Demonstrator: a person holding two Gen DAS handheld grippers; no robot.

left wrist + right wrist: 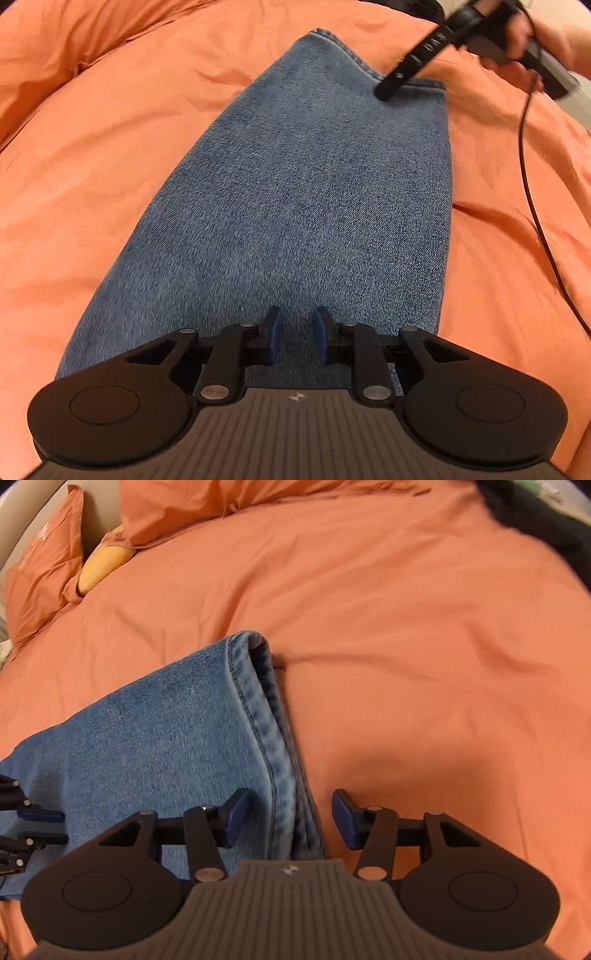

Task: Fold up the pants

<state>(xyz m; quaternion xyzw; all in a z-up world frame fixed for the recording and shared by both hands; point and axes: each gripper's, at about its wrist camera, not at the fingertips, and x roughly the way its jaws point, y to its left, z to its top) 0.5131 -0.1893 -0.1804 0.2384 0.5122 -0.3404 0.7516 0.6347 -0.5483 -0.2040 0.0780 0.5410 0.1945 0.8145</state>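
Pants [303, 192] of blue denim lie flat on a bed covered by an orange duvet [110, 177], folded into one long strip with the two legs stacked. In the left wrist view the strip runs away from the camera, its stitched hem at the far end. The left tool [296, 338] hangs low over the near part of the denim, pointing steeply down; its blue pads [274, 334] stand a narrow gap apart with the cloth showing beyond them, and nothing is pinched between them. The right tool [289, 818] appears in that same view at the upper right, its black fingers [402, 72] slanting down to the hem corner, held by a hand [524, 40] with a thin black cable [532, 192] trailing over the duvet.

From the right wrist view, the right tool's jaws stand about half open. The hem edge of the pants runs between the pads [238, 810], one pad over the denim and the other over the bare duvet, and neither presses on the cloth. The left tool's fingertips show at the left edge. Orange pillows [40, 565] lie at the far left, with a yellow cushion [103, 563] tucked beside them, and a dark garment [546, 520] sits blurred in the upper right corner
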